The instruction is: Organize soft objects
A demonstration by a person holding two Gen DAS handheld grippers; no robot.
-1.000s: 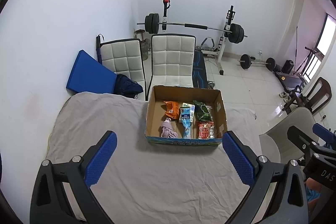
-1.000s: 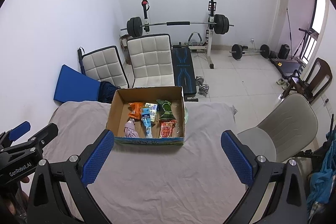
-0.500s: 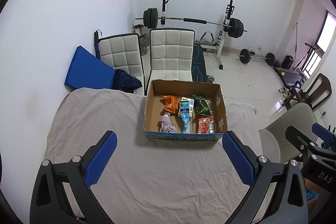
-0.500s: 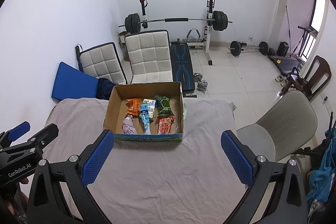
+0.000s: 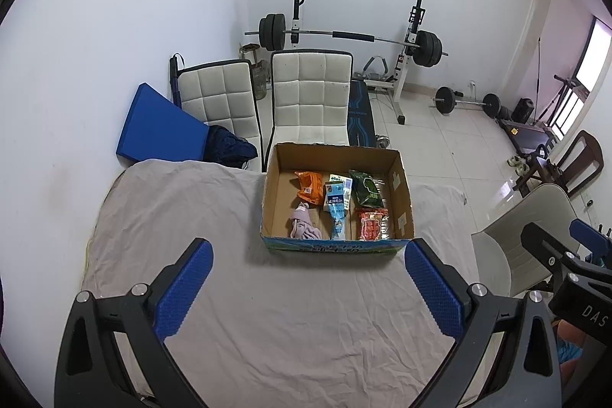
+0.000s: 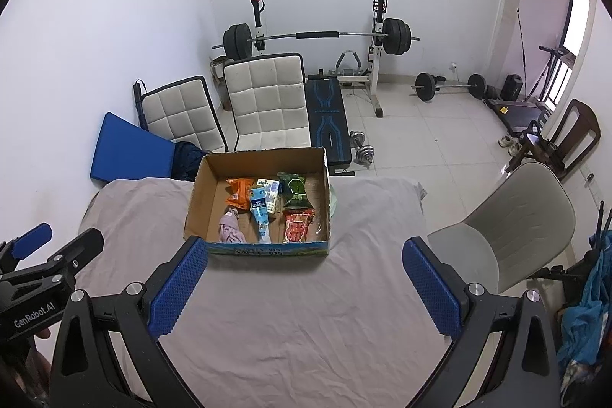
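An open cardboard box [image 5: 274, 197] [image 6: 195, 201] sits on the far part of the cloth-covered table [image 5: 267, 312] [image 6: 290, 312]. Inside lie an orange packet [image 5: 309, 181] [image 6: 239, 192], a blue-white pouch [image 5: 336, 207] [image 6: 260, 211], a green packet [image 5: 366, 188] [image 6: 294, 190], a red packet [image 5: 371, 224] [image 6: 297, 226] and a pink cloth [image 5: 302, 224] [image 6: 230, 228]. My left gripper [image 5: 306, 289] is open and empty, held above the table short of the box. My right gripper [image 6: 302, 287] is open and empty, likewise short of the box. Each gripper shows at the edge of the other's view.
Two white padded chairs [image 5: 311, 94] and a blue mat [image 5: 157, 129] stand behind the table. A beige chair [image 6: 508, 224] is at the table's right side. A barbell rack [image 6: 317, 37] and weights [image 6: 447, 85] fill the far floor.
Both grippers have pulled back and risen a little, so the box sits slightly farther and smaller in view. The jaws stay open. The box contents have not moved.
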